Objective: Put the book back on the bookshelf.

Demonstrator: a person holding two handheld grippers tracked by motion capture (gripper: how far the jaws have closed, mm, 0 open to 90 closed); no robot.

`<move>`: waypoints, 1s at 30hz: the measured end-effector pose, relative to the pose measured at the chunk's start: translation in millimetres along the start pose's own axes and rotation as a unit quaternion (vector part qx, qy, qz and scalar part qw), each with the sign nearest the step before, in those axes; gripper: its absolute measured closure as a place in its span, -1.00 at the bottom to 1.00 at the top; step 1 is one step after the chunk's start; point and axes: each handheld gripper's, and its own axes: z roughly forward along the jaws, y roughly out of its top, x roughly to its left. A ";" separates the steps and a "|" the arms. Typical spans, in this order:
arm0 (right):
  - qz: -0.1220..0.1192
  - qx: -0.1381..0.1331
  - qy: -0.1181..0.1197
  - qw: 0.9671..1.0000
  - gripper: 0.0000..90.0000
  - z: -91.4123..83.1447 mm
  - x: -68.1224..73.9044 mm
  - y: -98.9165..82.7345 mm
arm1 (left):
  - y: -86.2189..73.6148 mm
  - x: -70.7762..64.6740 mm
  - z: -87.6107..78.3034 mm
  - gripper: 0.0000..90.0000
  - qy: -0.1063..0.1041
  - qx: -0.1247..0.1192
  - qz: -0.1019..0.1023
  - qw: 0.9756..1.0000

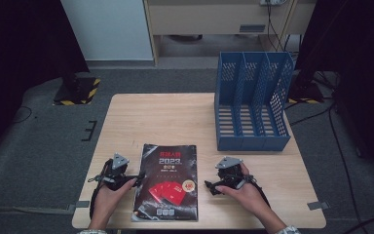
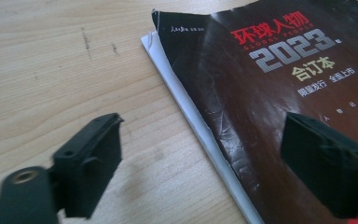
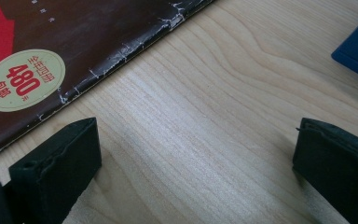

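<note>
Flanking one magazine (image 1: 166, 181), two gaping tongs (image 1: 137, 178)

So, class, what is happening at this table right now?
A person sits at a wooden table with a two-jaw gripper in each hand. A dark magazine lies flat between them, and a blue file rack stands at the far right. The left gripper is at the magazine's left edge, jaws open, one over the cover and one over bare wood. The right gripper rests just right of the magazine, jaws open over bare wood. Neither holds anything yet.
</note>
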 end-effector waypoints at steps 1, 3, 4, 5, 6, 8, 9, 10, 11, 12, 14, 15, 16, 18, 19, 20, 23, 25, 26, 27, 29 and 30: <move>-0.002 -0.002 0.004 1.000 -0.86 -0.4 0.8 0.4 | 1.3 -2.3 1.4 -0.47 0.000 -0.001 0.005 1.000; -0.004 -0.008 0.004 1.000 -0.79 -0.3 1.9 0.4 | 2.0 -3.1 1.9 -0.44 -0.004 -0.002 0.004 1.000; -0.007 -0.007 0.010 1.000 -0.62 -1.4 2.5 1.1 | 2.7 -3.9 2.5 -0.41 -0.008 -0.001 0.002 1.000; 0.000 -0.024 0.019 1.000 -0.28 -4.9 3.4 4.5 | 3.2 -5.6 5.0 -0.26 -0.012 0.002 0.007 1.000; 0.000 -0.024 0.019 1.000 -0.28 -4.9 3.4 4.5 | 3.2 -5.6 5.0 -0.25 -0.012 0.002 0.007 1.000; 0.011 -0.049 0.041 0.998 -0.07 -8.0 7.5 8.9 | 3.1 -7.4 8.5 -0.18 -0.009 0.010 0.010 1.000; -0.008 -0.057 0.060 0.996 0.02 -7.9 16.3 12.6 | 3.2 -8.5 11.8 -0.16 -0.013 0.016 0.010 1.000; -0.024 -0.054 0.062 0.996 0.03 -6.4 21.8 13.9 | 3.6 -8.6 13.1 -0.08 -0.014 0.017 0.012 1.000; -0.033 -0.053 0.066 0.996 0.02 -5.0 27.0 15.4 | 3.9 -8.6 14.5 -0.06 -0.014 0.019 0.011 1.000; -0.035 -0.055 0.072 0.995 -0.03 -3.6 31.6 17.2 | 4.3 -8.1 15.6 -0.06 -0.012 0.021 0.012 1.000; -0.029 -0.055 0.088 0.994 -0.17 -1.2 39.2 20.4 | 4.4 -8.0 17.7 -0.06 -0.019 0.017 0.003 1.000; -0.029 -0.055 0.088 0.994 -0.17 -1.2 39.2 20.4 | 4.4 -8.0 17.7 -0.06 -0.019 0.017 0.003 1.000; -0.025 -0.049 0.100 0.994 -0.29 2.7 44.4 21.1 | 4.1 -7.7 20.1 -0.06 -0.024 0.014 -0.005 1.000; -0.036 -0.037 0.105 0.993 -0.38 7.4 49.0 19.8 | 5.1 -8.2 21.0 -0.06 -0.023 0.013 -0.002 1.000; -0.036 -0.037 0.105 0.993 -0.38 7.4 49.0 19.8 | 5.1 -8.2 21.0 -0.06 -0.023 0.013 -0.002 1.000; -0.040 -0.032 0.104 0.993 -0.42 9.8 51.0 19.0 | 5.3 -8.5 21.0 -0.06 -0.024 0.012 -0.003 1.000; -0.045 -0.028 0.102 0.993 -0.47 13.7 54.5 16.9 | 5.3 -8.9 18.7 -0.07 -0.026 0.011 -0.003 1.000; -0.045 -0.028 0.100 0.994 -0.48 14.3 55.9 17.3 | 6.8 -10.3 15.8 -0.06 -0.031 0.002 -0.004 1.000; -0.045 -0.028 0.098 0.994 -0.48 14.4 56.5 17.4 | 7.7 -11.5 14.6 -0.05 -0.035 -0.003 -0.003 0.999; -0.046 -0.029 0.097 0.994 -0.48 14.6 56.9 17.4 | 8.5 -13.0 13.4 -0.06 -0.035 -0.005 0.001 0.999; -0.045 -0.028 0.098 0.994 -0.48 14.5 56.7 17.4 | 8.6 -14.9 11.5 -0.07 -0.041 -0.005 0.000 0.999; -0.045 -0.029 0.097 0.994 -0.48 14.6 56.9 17.4 | 8.1 -15.1 11.0 -0.08 -0.041 -0.003 0.000 0.999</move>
